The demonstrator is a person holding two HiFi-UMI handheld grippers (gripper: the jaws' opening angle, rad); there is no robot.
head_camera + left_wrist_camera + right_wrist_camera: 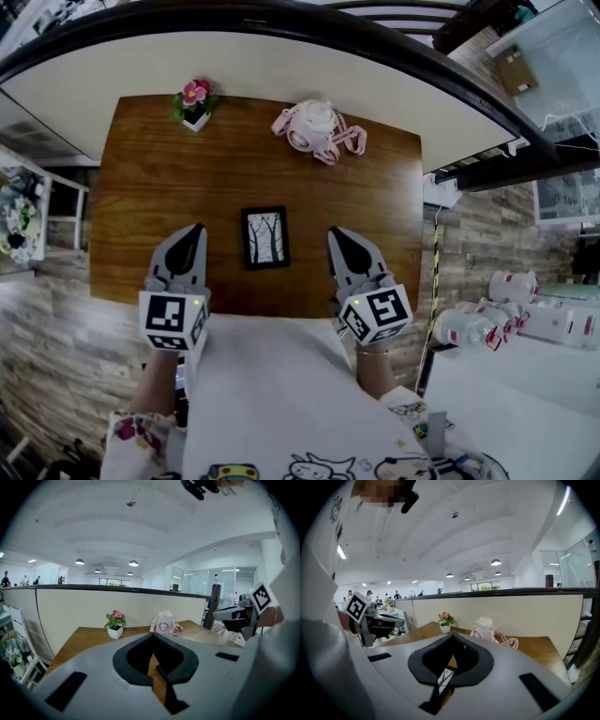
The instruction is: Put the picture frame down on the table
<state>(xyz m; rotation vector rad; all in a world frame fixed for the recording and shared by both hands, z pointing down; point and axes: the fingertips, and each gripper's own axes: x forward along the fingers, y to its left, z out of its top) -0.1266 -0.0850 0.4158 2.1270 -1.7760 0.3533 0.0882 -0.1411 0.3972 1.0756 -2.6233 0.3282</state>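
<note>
The picture frame, black-edged with a print of bare trees, lies flat on the brown wooden table near its front edge. My left gripper hovers just left of it, jaws shut and empty. On the frame's right my right gripper also stands shut, holding nothing. Neither touches the frame. In the right gripper view a strip of the frame shows below the closed right gripper. The left gripper view shows the left gripper closed, with a dark edge of the frame beneath.
A small white pot with pink flowers stands at the table's far left. A pink bottle with a strap sits at the far middle. A curved cream partition runs behind the table. White bottles lie on a surface to the right.
</note>
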